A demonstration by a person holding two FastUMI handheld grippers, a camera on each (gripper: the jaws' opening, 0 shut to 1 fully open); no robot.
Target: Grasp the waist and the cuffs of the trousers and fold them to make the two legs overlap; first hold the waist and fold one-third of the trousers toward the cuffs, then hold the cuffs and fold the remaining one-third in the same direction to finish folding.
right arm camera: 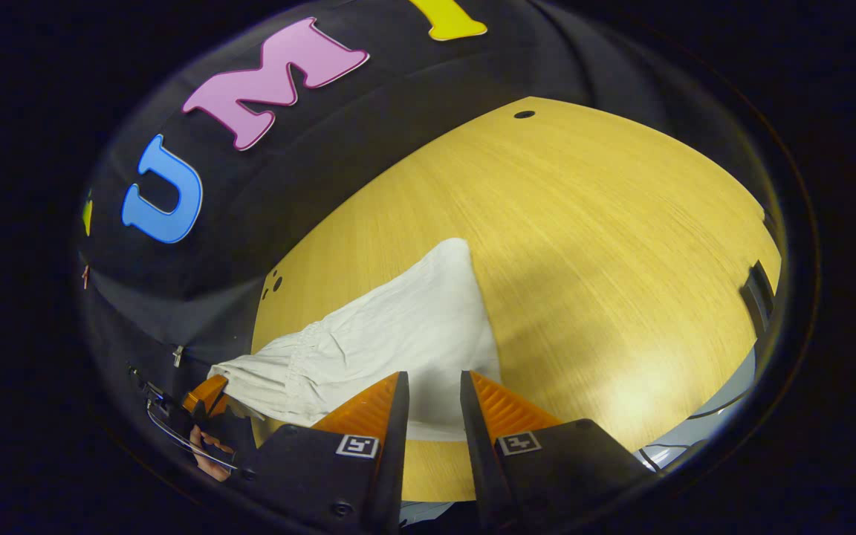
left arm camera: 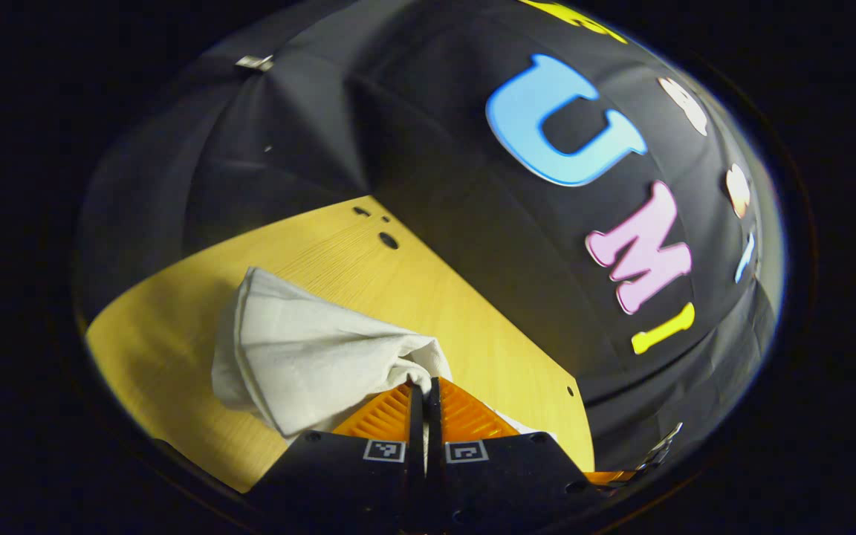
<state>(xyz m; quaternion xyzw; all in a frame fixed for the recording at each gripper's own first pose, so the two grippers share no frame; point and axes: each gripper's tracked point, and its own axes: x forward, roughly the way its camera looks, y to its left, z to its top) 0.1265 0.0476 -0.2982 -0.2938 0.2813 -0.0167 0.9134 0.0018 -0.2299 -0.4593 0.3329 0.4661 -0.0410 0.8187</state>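
Observation:
The white trousers (left arm camera: 309, 357) lie bunched on the yellow wooden table (left arm camera: 175, 334). My left gripper (left arm camera: 424, 384) is shut on a raised fold of the fabric, which drapes down to the left of the fingers. In the right gripper view the trousers (right arm camera: 413, 327) taper away from me, and their gathered waist (right arm camera: 279, 375) is held up at the left by the other gripper (right arm camera: 205, 395), with a hand below it. My right gripper (right arm camera: 434, 380) hovers over the near part of the cloth, its fingers apart and nothing pinched between them.
The table (right arm camera: 606, 245) stretches wide and bare to the right of the trousers, with small holes (right arm camera: 524, 114) near its far edge. A dark clamp-like object (right arm camera: 759, 291) sits at its right edge. Black cloth walls close in behind the table.

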